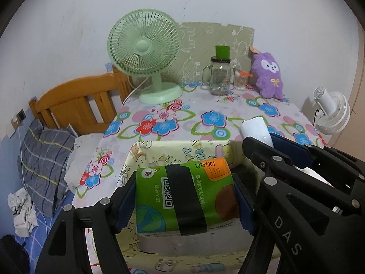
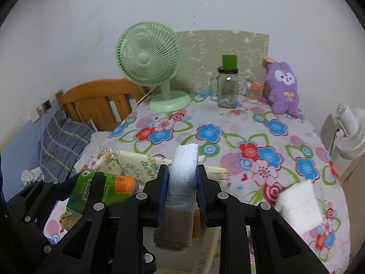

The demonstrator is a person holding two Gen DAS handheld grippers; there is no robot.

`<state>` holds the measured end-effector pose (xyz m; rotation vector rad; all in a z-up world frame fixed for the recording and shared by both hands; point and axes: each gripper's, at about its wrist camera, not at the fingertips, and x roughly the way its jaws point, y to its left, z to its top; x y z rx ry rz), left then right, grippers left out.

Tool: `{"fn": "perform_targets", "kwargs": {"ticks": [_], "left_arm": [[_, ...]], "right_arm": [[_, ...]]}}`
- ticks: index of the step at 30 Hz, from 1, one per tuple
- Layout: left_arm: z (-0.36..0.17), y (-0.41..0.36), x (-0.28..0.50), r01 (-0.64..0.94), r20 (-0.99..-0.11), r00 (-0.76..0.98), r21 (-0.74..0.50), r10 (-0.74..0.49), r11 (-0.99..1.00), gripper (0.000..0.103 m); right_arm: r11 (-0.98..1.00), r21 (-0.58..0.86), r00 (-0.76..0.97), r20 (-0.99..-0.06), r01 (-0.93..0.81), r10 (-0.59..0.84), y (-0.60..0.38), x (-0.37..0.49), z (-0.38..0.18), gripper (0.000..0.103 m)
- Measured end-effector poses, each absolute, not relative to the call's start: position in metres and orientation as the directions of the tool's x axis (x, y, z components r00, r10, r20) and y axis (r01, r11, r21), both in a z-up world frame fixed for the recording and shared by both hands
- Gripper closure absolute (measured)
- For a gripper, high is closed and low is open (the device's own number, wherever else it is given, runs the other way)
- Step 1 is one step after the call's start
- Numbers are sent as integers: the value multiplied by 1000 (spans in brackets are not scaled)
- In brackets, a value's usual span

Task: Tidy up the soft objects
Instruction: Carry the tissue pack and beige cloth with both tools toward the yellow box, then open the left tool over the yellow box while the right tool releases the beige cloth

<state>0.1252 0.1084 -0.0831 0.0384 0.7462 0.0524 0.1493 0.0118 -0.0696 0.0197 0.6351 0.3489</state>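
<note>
The green tissue pack (image 1: 184,196) sits between the pads of my left gripper (image 1: 186,199), both blue pads against its sides, so it is grasped; it hangs over the open cloth storage box (image 1: 159,153) with the cartoon print. My right gripper (image 2: 181,194) is clenched on a white roll of plastic bags (image 2: 183,173), its brown end hanging below the jaws, just beside and right of the pack, above the box's right rim. The box stands at the near edge of the flowered table (image 2: 262,141). A white foam block (image 2: 298,205) lies to the right. Mid-table is bare; the green fan (image 2: 148,66), glass jar (image 2: 227,89) and purple plush toy (image 2: 284,86) stand along the far edge.
</note>
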Motion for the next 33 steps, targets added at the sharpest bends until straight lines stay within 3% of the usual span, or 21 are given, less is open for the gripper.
{"fn": "perform_targets", "kwargs": {"ticks": [8,12,14,16,25,33], "left_arm": [[-93,122,131,-68,-702,708,46,81,997,12],[-97,126,133,-75,-710,700,36,78,997,11],[-98,127,133,-69,-714,697,32,71,997,10],[-99,125,134,-59,-713,698,33,65,998,10],[-95,117,133,-29,-704,709,33,44,999,7],[-86,105,127,-5,-684,729,41,32,999,7]], "right_arm": [[923,128,705,-610,-363,362,30,162,-82,76],[918,126,695,-617,-376,369,35,166,-86,74],[918,126,688,-626,-375,367,36,169,-88,66],[920,126,684,-633,-370,362,37,171,-90,48],[929,118,702,-624,-350,344,28,167,-88,25],[939,101,733,-600,-329,321,15,157,-78,17]]}}
